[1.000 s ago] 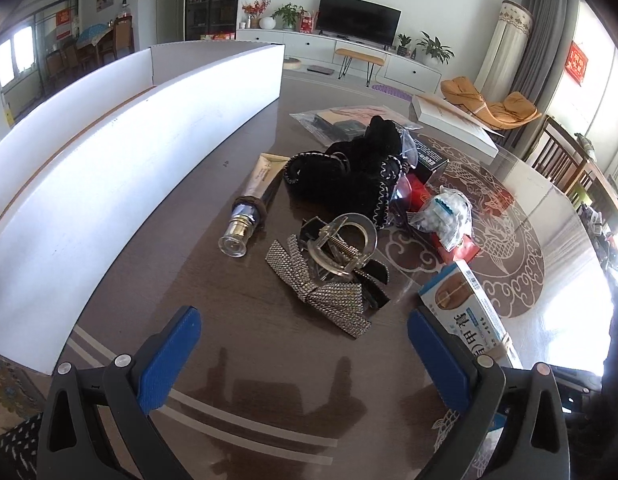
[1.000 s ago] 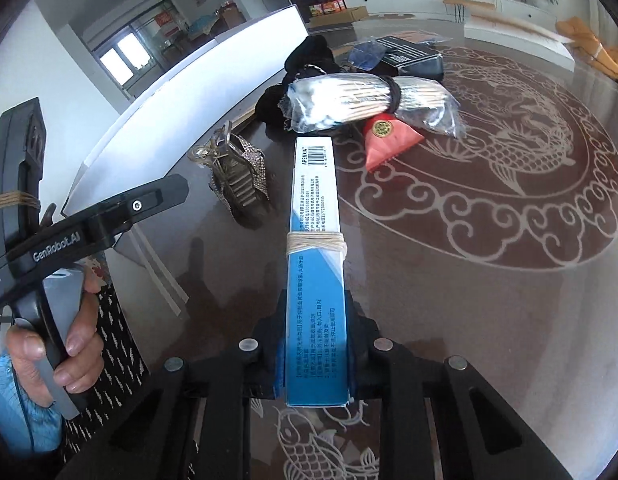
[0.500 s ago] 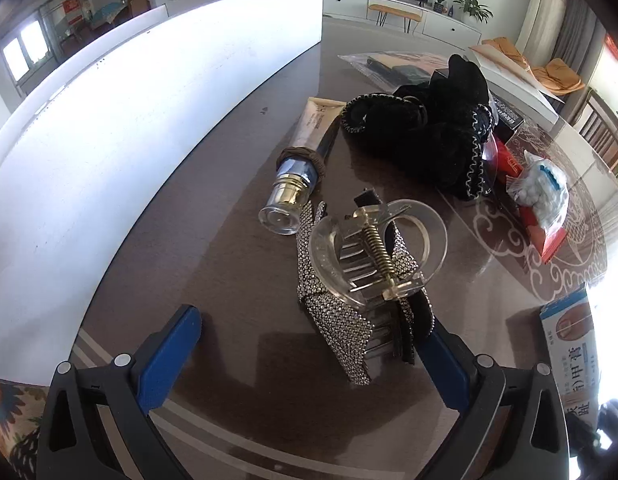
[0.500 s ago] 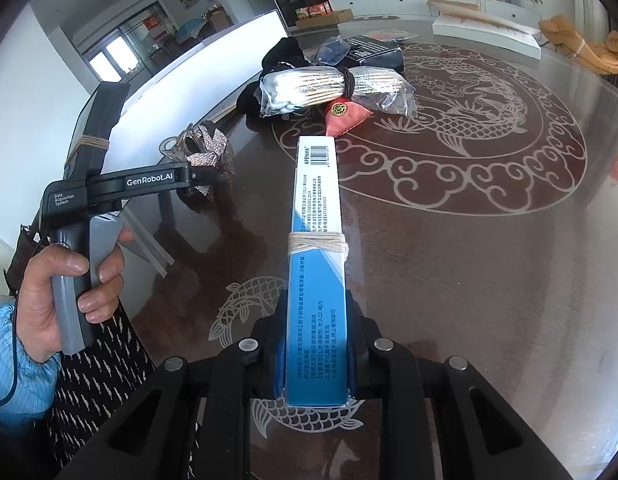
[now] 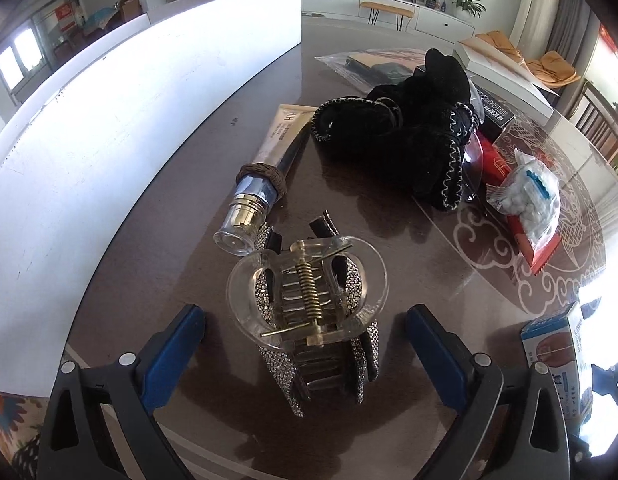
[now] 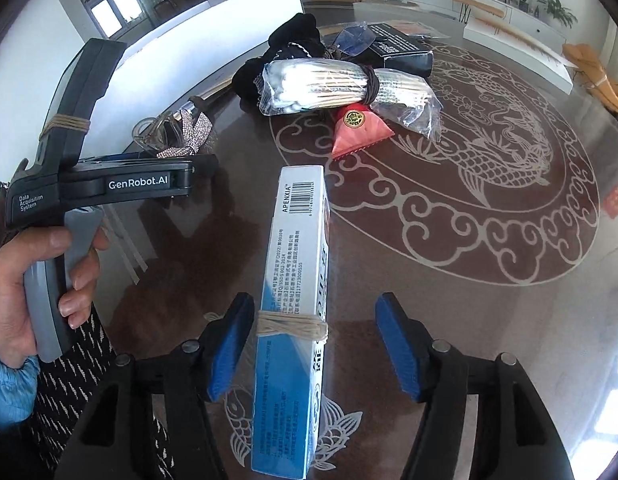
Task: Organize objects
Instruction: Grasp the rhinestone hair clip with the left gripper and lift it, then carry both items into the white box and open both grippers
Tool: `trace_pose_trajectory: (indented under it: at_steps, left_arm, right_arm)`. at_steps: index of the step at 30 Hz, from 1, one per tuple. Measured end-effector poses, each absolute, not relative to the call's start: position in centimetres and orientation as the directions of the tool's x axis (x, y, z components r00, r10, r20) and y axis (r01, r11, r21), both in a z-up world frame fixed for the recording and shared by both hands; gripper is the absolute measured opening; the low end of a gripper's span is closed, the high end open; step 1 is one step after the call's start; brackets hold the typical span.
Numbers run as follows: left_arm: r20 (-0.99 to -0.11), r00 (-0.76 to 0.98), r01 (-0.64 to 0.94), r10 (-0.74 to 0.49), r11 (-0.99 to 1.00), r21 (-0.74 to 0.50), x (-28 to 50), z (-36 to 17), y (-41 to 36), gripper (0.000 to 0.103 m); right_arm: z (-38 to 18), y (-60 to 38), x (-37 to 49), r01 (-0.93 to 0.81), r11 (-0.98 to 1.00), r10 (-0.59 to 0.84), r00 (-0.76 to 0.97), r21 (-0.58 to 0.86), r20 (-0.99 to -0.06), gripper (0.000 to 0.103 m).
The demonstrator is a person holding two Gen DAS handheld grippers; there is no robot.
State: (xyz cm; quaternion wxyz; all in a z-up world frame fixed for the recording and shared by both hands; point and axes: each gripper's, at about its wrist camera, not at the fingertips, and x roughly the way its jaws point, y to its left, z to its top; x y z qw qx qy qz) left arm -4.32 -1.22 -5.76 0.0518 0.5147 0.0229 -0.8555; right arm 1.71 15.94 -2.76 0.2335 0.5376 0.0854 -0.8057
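Blue box released, hair clip between wide jaws

The right gripper, just opening, stands released around the blue box, whose long axis runs up the frame's centre. The left gripper, just closing, is unclenched around the hair clip at lower centre on the tabletop.

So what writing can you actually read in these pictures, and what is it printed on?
"GenRobot.AI": side of the left gripper.
"Data Acquisition System": its handle.
"APENXIA", with a barcode: end of the blue box.
"HIH": beige tube.
Small print on the blue box, black box and red packet: too small to read.
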Motion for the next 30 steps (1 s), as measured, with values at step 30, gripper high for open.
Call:
trace_pose_trajectory:
  at_steps: [30]
  left_arm:
    - [-0.705,-0.706,0.335,-0.062,-0.907,-0.256,-1.5,9.8,-22.9,0.054]
  right_arm:
    - [12.3,2.4,-9.3,0.492,-0.749,-0.631,-0.327,0.444,-0.703,0.026]
